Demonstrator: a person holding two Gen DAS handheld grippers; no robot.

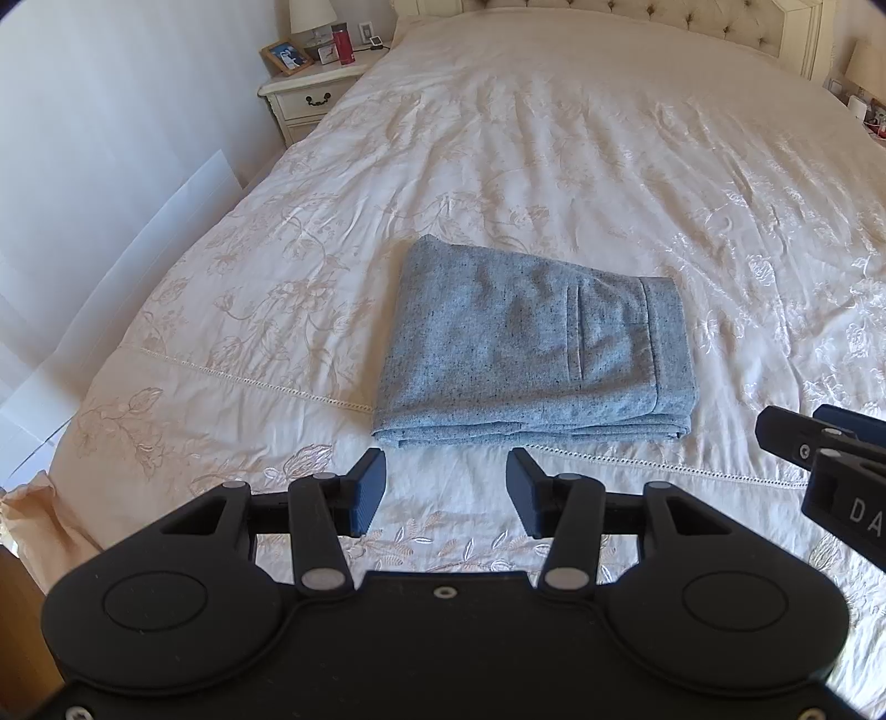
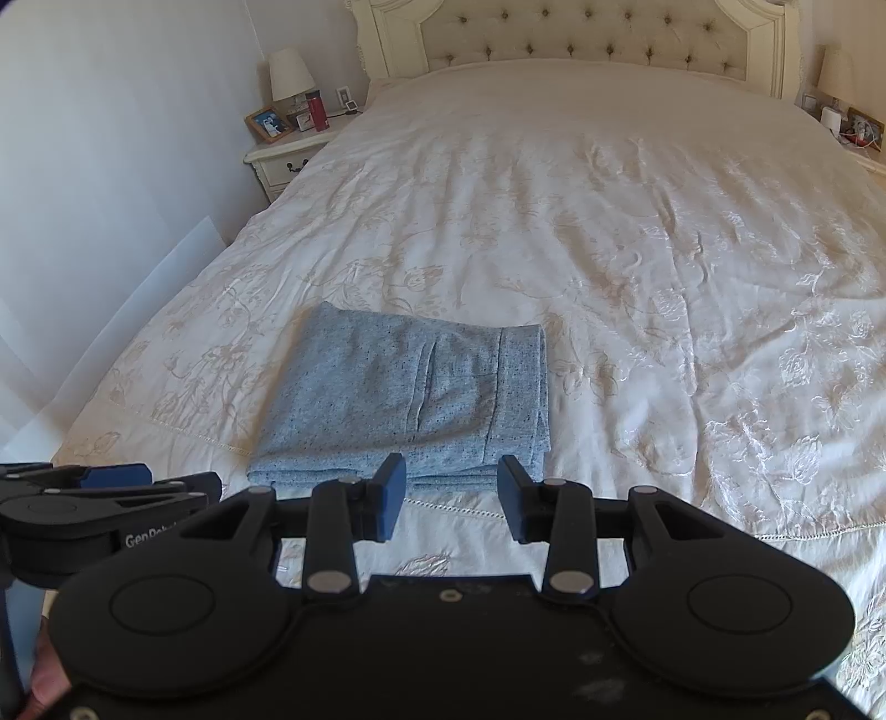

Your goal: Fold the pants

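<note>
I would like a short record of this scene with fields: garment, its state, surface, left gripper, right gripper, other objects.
garment: grey pants
state: folded into a compact rectangle, lying flat, waistband at the right side
surface: bed with cream embroidered cover
left gripper: open, holding nothing, short of the near edge of the pants
right gripper: open, holding nothing, at the near edge of the pants
other objects: nightstand with lamp, photo frame, red bottle

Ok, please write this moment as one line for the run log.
pants: folded, flat on bed | left tongs: open, empty, short of pants | right tongs: open, empty | contact: none
</note>
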